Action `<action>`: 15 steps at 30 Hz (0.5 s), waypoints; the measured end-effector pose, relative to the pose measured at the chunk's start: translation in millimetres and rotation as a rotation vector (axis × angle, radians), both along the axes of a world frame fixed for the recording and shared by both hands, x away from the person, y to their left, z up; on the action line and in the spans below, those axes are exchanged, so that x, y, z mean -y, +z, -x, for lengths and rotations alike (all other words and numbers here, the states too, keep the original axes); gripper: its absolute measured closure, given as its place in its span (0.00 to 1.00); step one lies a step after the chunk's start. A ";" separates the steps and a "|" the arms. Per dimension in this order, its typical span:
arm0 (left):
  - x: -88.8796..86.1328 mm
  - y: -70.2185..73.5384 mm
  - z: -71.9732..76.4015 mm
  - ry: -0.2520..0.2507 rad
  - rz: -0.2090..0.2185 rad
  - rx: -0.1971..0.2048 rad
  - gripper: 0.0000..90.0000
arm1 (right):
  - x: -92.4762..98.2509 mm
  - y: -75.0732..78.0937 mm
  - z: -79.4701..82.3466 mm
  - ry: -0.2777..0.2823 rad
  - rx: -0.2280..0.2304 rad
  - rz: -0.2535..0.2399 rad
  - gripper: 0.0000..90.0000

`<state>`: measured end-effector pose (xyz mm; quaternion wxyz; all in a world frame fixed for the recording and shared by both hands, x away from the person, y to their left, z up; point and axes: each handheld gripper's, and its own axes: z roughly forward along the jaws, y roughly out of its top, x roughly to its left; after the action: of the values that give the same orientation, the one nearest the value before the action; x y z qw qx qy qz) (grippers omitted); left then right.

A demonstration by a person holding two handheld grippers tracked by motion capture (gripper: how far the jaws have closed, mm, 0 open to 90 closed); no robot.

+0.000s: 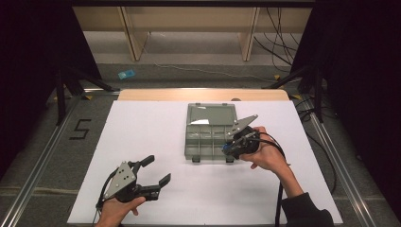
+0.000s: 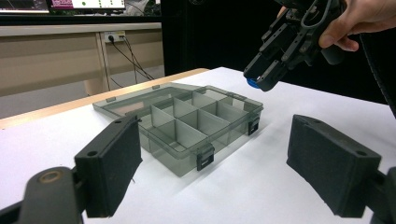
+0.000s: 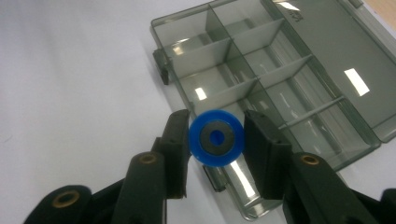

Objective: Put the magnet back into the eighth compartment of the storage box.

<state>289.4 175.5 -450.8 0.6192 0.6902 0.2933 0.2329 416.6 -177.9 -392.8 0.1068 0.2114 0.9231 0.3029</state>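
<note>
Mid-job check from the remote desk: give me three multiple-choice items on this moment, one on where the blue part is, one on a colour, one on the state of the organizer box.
1. Where is the blue disc?
A. lying on the white table sheet
B. between the jaws of the right gripper, above the organizer box
C. in the left gripper

2. What colour is the disc's inner ring?
A. dark grey
B. red
C. yellow

3. In what state is the box?
A. latched shut
B. open, lid laid flat behind it
C. turned upside down

Answers: 1 B, the right gripper view shows both pads against the disc over the compartments. 2 A, a dark grey ring surrounds the blue centre. 3 B, the high view shows the dividers uncovered and the lid lying flat.
</note>
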 end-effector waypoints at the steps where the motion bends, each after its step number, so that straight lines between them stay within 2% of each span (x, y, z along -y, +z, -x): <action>1: 0.0 0.0 0.1 0.000 0.001 -0.001 0.19 | 0.8 -0.3 -0.4 -0.005 0.007 0.000 0.70; 4: 0.0 0.0 0.0 0.001 0.000 0.000 0.19 | 4.7 -1.1 -2.4 -0.025 0.012 0.003 0.70; 6: 0.1 0.0 0.0 0.000 0.000 0.000 0.19 | 6.5 -2.0 -4.8 -0.011 0.017 -0.004 0.70; 10: 0.1 0.0 0.0 0.000 0.000 -0.001 0.19 | 9.7 -2.1 -5.3 -0.054 0.016 0.006 0.70; 15: 0.2 -0.1 0.0 -0.001 -0.001 -0.001 0.19 | 13.3 -4.7 -8.2 -0.069 0.024 0.012 0.70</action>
<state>289.4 175.2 -450.8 0.6189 0.6906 0.2933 0.2324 424.8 -191.2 -397.4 0.1297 0.2390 0.9157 0.2959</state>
